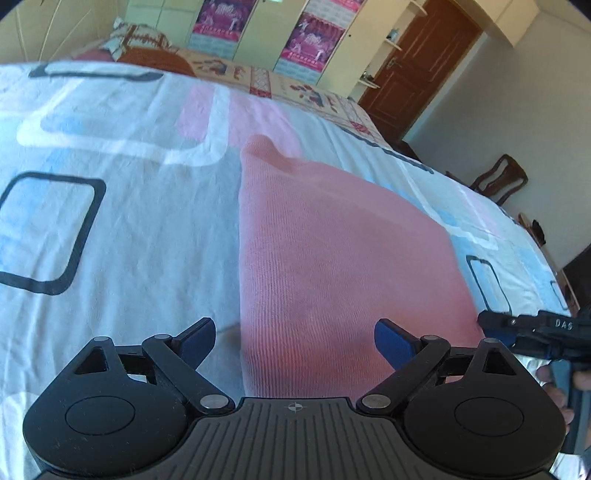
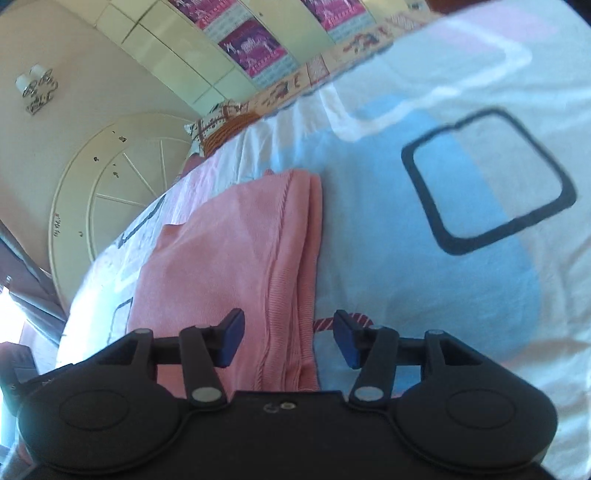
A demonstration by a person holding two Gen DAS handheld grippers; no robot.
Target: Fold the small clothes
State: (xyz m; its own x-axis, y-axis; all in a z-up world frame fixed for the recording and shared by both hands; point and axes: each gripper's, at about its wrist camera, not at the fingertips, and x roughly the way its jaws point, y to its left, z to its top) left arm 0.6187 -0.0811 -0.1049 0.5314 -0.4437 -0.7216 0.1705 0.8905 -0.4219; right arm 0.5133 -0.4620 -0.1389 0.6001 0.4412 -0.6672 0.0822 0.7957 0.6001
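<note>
A pink knitted garment lies folded on the bed sheet. My left gripper is open and hovers over the garment's near left edge, holding nothing. The right gripper shows in the left wrist view at the garment's right side. In the right wrist view the garment shows stacked folded layers along its right edge. My right gripper is open, its fingers straddling that edge, empty. A red-and-white striped bit pokes out beside the garment.
The sheet is white with blue, pink and dark square outlines. A patterned blanket and pillow lie at the far end. A wardrobe, a brown door and a wooden chair stand beyond the bed.
</note>
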